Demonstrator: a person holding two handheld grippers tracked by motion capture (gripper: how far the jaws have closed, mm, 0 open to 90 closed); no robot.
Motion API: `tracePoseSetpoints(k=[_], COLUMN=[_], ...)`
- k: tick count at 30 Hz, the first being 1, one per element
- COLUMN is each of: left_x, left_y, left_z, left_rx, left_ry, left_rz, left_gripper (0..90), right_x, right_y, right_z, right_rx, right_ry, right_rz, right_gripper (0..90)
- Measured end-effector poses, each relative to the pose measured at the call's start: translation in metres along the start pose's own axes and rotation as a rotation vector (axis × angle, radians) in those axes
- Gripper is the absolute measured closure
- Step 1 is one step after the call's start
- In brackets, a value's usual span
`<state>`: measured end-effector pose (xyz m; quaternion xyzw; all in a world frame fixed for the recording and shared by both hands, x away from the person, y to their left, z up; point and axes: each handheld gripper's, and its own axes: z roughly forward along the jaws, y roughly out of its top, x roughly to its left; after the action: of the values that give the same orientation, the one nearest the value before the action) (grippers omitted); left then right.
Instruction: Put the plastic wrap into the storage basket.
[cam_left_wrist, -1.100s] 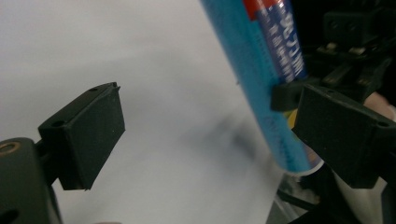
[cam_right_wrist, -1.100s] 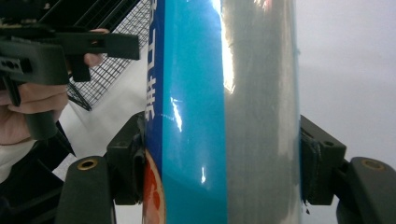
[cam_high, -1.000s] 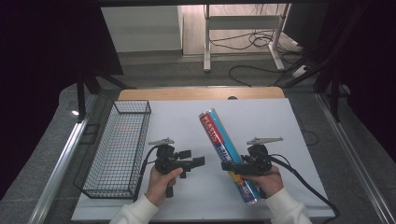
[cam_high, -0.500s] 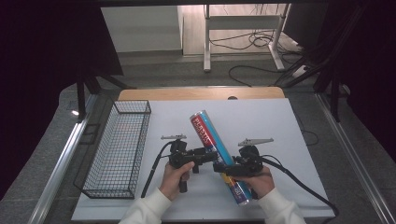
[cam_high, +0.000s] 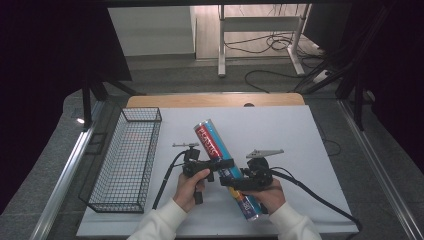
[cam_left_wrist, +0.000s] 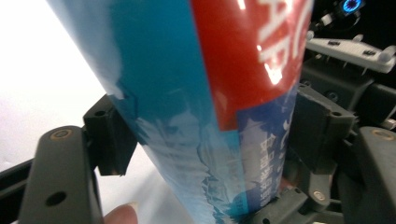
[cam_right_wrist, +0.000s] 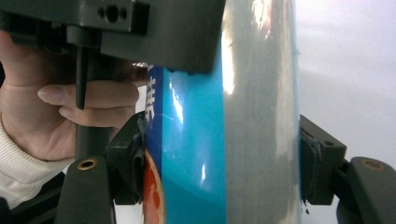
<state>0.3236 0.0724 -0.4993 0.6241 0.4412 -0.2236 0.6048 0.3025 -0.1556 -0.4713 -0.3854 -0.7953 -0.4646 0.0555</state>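
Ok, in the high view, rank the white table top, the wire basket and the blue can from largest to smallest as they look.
1. White table top, by far the largest.
2. Wire basket, long and open.
3. Blue can, smallest, though it is lifted toward the camera and partly covered, so its true size is less certain.

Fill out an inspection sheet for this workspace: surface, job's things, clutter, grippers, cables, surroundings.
Surface: white tabletop with a wooden far edge, bare around the work.
Job's things: tall blue and red glossy cylindrical can, tilted, held off the table by both grippers.
Clutter: black wire mesh basket at the table's left, nothing seen inside.
Grippers: left gripper has just been closing, its pads now on the can's middle; right gripper shut on the can lower down.
Cables: black cable trailing from the right gripper across the table; more on the floor beyond.
Surroundings: grey floor, white desk legs, dark curtains.
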Motion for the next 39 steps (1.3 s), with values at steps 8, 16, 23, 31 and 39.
tracePoseSetpoints(k=[8, 16, 23, 31, 39], left_x=[0.000, -0.002, -0.007, -0.021, -0.027], left_y=[0.005, 0.010, 0.014, 0.020, 0.027], left_z=[-0.007, -0.027, -0.051, -0.079, -0.105], left_rx=[-0.003, -0.011, -0.035, -0.062, -0.096], left_ry=[-0.030, 0.000, -0.020, -0.021, 0.000], left_rz=[-0.047, -0.010, -0.005, 0.022, 0.033], left_gripper=[30.4, 31.6, 31.7, 31.7, 31.7], right_x=[0.001, 0.006, -0.003, -0.021, -0.037], right_y=[0.000, 0.008, 0.005, -0.002, -0.010], right_z=[0.001, -0.020, -0.047, -0.068, -0.069], right_rx=[-0.039, -0.137, -0.143, -0.134, -0.091], right_ry=[0.031, 0.037, -0.041, -0.178, -0.249], right_rz=[0.008, -0.057, -0.127, -0.145, -0.131], right_gripper=[29.8, 15.7, 12.7, 12.7, 12.8])
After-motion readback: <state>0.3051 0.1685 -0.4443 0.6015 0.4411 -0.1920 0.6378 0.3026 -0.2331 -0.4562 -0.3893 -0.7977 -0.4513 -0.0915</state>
